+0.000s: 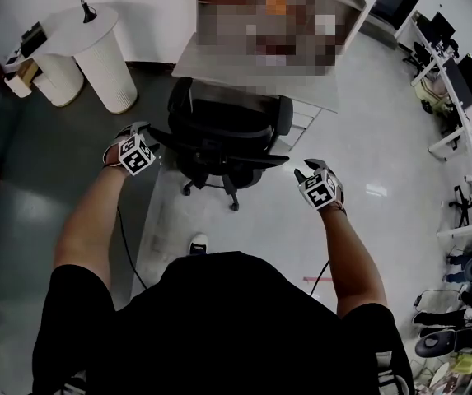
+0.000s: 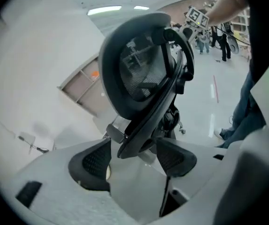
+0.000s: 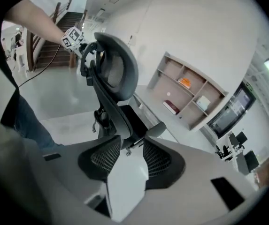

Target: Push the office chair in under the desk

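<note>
1. The black mesh-backed office chair (image 1: 227, 130) stands on the floor just in front of the pale grey counter (image 1: 318, 89); its back faces the person and it looks not yet tucked under.
2. The left tongs (image 2: 133, 159) are spread wide, with the lower rim of the chair's backrest between the pads but not pinched; the right tongs (image 3: 130, 153) are also released and grasp nothing, the chair lying just beyond their gap.
3. With neither side clamped, a push could glance off the curved rim; the tongs would slide and the chair would barely move.
4. Uneven force from the two sides would likely slew the chair on its castors, so an armrest could knock the counter's edge.
5. A high push may simply tilt the backrest instead of rolling the base.
6. A dark cable (image 1: 124, 245) trails from the left arm near the wheels; it could snag.
7. The glossy pale floor (image 1: 367, 138) looks slick and quick to roll on.
8. Around: a white ribbed round pedestal (image 1: 108, 64) to the left; rows of workstations with monitors (image 1: 466, 89) to the right; a wall shelf (image 3: 186, 90) above the counter.
</note>
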Demonstrator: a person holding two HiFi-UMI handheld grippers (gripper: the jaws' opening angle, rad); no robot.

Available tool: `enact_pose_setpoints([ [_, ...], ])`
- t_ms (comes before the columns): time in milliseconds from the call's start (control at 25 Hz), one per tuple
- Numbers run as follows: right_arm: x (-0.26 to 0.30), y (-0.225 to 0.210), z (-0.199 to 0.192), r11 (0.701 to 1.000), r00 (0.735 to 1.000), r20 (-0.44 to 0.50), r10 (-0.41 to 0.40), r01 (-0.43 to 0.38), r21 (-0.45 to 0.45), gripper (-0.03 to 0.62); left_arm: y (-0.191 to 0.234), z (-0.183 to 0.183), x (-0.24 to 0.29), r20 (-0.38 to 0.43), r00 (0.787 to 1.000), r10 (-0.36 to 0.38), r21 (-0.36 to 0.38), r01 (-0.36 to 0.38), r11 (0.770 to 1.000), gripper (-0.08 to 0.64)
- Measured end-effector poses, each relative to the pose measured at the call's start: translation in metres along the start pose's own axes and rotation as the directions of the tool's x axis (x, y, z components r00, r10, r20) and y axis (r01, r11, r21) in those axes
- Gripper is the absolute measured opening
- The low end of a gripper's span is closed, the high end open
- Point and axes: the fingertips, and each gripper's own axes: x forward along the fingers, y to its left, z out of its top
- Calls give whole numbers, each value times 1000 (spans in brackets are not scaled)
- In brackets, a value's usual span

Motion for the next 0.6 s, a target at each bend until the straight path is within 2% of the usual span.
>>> enact_pose_setpoints([
  [200, -50, -24, -6, 990, 988, 137, -75, 57, 128, 101, 4, 25, -46, 91, 987, 129, -143, -115, 983, 304],
  [360, -82, -33, -20, 969, 968, 225, -114, 58, 242, 66, -15, 59, -76, 169, 965, 200, -231, -159, 960, 300],
  [480, -101, -42, -25, 952, 949, 281, -140, 51, 301, 49, -34, 92, -95, 237, 944, 230, -275, -162, 948, 182],
  [600, -122, -50, -24, 933, 926, 339, -168, 38, 359, 35, -50, 129, -114, 302, 919, 252, -304, -157, 940, 130],
])
